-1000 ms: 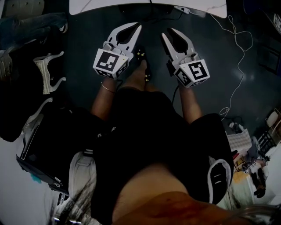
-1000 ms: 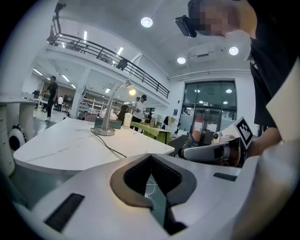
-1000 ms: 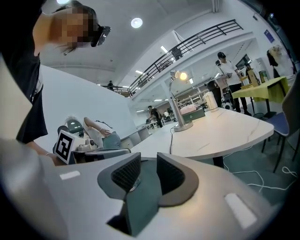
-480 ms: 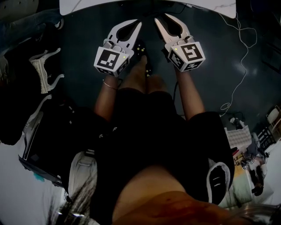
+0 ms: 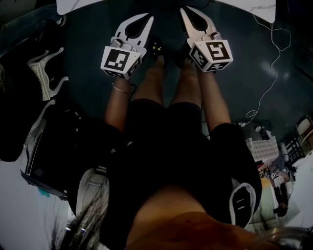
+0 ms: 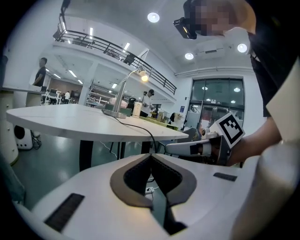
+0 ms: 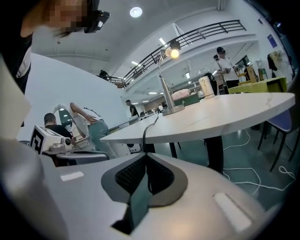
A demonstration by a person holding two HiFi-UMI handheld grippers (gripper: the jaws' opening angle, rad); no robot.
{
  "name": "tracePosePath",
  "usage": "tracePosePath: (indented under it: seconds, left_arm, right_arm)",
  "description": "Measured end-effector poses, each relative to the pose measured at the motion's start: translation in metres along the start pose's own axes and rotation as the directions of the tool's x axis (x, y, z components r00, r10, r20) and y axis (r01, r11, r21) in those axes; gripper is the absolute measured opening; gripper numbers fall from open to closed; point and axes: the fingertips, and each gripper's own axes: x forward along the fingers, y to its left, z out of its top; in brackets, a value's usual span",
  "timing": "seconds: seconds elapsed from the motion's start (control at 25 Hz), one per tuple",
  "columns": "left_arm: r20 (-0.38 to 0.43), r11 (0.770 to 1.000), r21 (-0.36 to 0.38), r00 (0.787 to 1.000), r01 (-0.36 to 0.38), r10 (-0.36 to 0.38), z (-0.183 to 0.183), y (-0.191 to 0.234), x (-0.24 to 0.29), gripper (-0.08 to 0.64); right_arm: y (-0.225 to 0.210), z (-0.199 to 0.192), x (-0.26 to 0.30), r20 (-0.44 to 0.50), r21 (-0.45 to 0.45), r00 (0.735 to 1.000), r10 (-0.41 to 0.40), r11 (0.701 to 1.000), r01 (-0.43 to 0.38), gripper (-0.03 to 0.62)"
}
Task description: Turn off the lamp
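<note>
Now the left tool (image 5: 148, 17) and right tool (image 5: 184, 10) sit nearer the table (image 5: 78, 6)

Head view: camera on person's head, faces steeply down. Person's legs (image 5: 188, 90) near, dark floor (image 5: 244, 73) below. Left gripper (image 5: 149, 17) and right gripper (image 5: 184, 10) far, near top of frame; table (image 5: 98, 6) edge just beyond them.

Left gripper view: camera rides on left gripper, low, under tabletop height, looks along own jaws toward table. Lamp (image 6: 123, 93) far on tabletop; right gripper close at right.

Right gripper view: same low stance from right side. Same lamp far; left gripper at left.

Shared: table in all three views; lamp in both gripper views.
</note>
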Motion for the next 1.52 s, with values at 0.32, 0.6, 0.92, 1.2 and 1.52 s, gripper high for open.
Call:
tracePosePath:
  seconds: [0.32,0.6,0.92,1.2,1.52]
  left_arm:
    - [-0.019,0.999,-0.025,0.999,-0.040,0.040,-0.024,0.009,0.005,0.006]
    - [-0.042,0.999,0.027,0.999,-0.027,0.028,-0.036,0.004,0.007,0.006]
    - [-0.028,0.999,0.051,1.000,-0.008,0.010,-0.045,0.001,0.012,0.008]
    - [-0.055,0.998,0.069,0.998,-0.006,0.010,-0.050,-0.008,0.024,0.008]
    - [-0.046,0.981,0.174,0.996,0.084,-0.077,-0.045,-0.025,0.038,0.012]
  right_arm:
    - [0.004,-0.020,0.024,-0.022,-0.006,0.998,0.057,0.998,-0.057,0.037]
    - [0.003,-0.041,0.035,-0.073,0.001,0.996,0.044,0.999,-0.044,0.069]
    - [0.005,-0.037,0.029,-0.056,0.033,0.994,0.093,0.995,-0.091,0.017]
    - [0.000,-0.006,0.000,0.038,0.184,0.991,0.125,0.974,-0.130,0.015]
    - [0.004,0.021,-0.013,0.116,0.294,0.980,0.162,0.937,-0.189,0.012]
